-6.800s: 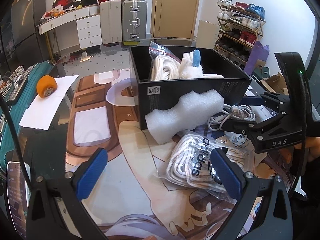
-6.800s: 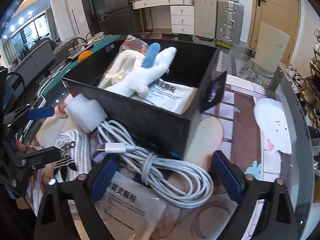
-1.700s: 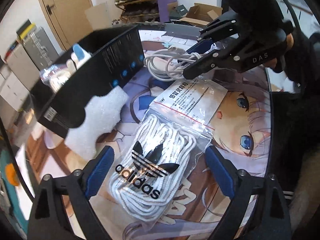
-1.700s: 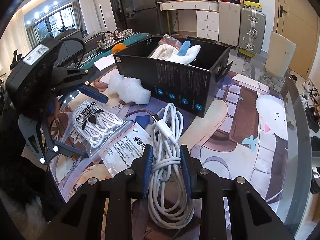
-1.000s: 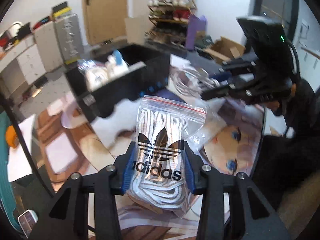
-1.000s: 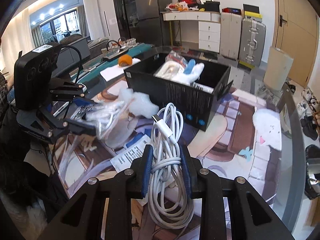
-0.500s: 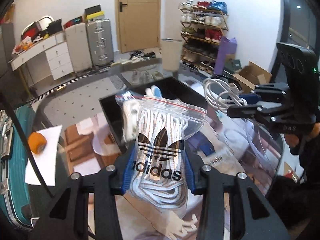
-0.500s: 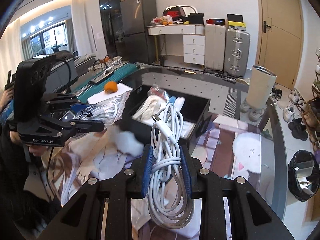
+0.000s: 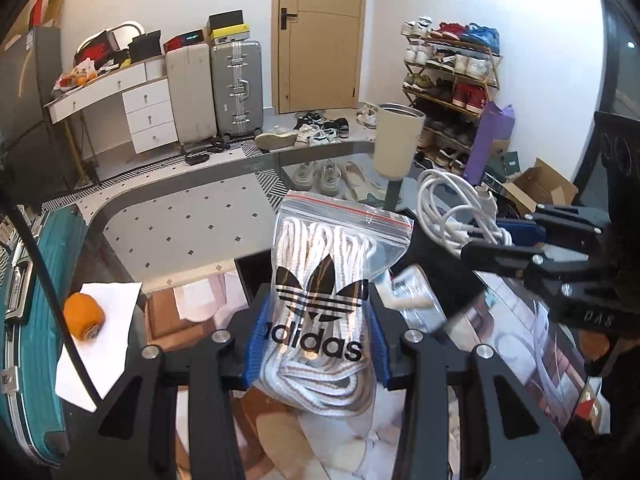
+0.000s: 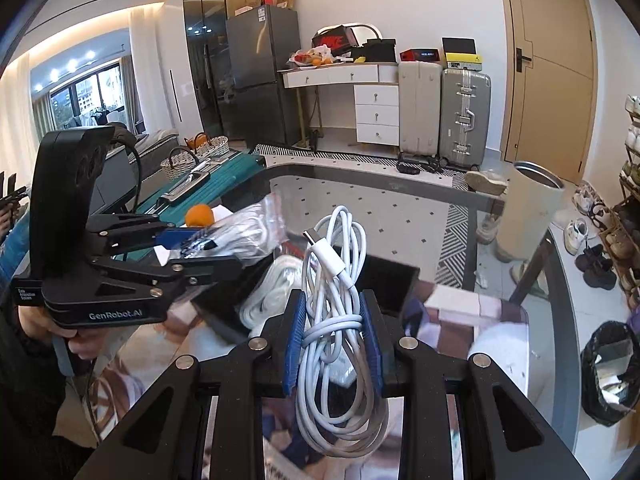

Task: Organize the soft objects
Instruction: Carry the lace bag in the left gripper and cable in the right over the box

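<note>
Clear plastic with a red zip strip: that is the bag of white laces (image 9: 320,292) my left claw (image 9: 318,344) has clamped between its blue pads, raised off the bench (image 9: 192,224) above the black box (image 9: 440,276). The bag stands upright, black adidas trefoil and lettering facing the camera, thick white cord bunched in loops behind the print and bulging below the pads. My right claw (image 10: 331,340) is squeezed shut on a coiled white charging cable (image 10: 336,312), its loops tied round the middle and a plug end sticking up at the top; it hangs over the same box (image 10: 384,284). An orange roll (image 9: 84,318) sits on white paper (image 9: 100,344) at the left.
</note>
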A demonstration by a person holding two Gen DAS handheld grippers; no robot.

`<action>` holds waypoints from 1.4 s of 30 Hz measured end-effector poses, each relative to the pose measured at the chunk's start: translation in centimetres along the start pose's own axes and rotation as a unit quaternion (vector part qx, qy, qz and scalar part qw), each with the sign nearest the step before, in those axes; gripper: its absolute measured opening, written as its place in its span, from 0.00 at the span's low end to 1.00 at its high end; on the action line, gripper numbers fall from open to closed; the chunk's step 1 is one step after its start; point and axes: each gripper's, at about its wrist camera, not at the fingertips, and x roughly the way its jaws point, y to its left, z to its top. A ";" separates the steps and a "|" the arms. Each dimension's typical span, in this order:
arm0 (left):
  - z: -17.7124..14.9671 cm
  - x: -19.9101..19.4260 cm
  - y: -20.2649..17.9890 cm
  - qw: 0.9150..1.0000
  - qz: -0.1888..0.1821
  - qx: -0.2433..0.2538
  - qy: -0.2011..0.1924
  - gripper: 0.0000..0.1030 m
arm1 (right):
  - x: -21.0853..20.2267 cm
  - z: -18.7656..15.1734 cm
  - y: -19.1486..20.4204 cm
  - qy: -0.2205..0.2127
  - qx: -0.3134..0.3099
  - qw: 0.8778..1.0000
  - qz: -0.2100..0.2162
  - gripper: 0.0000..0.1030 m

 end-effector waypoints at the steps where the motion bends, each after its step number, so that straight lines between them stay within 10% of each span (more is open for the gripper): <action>1: 0.2 0.4 0.2 1.000 0.002 -0.004 -0.001 0.40 | 0.5 0.3 0.0 -0.003 -0.001 1.000 0.000 0.26; 42: -0.7 5.4 -1.4 0.999 0.025 0.027 0.007 0.43 | 5.8 -0.5 -0.9 -0.006 0.004 1.000 -0.017 0.26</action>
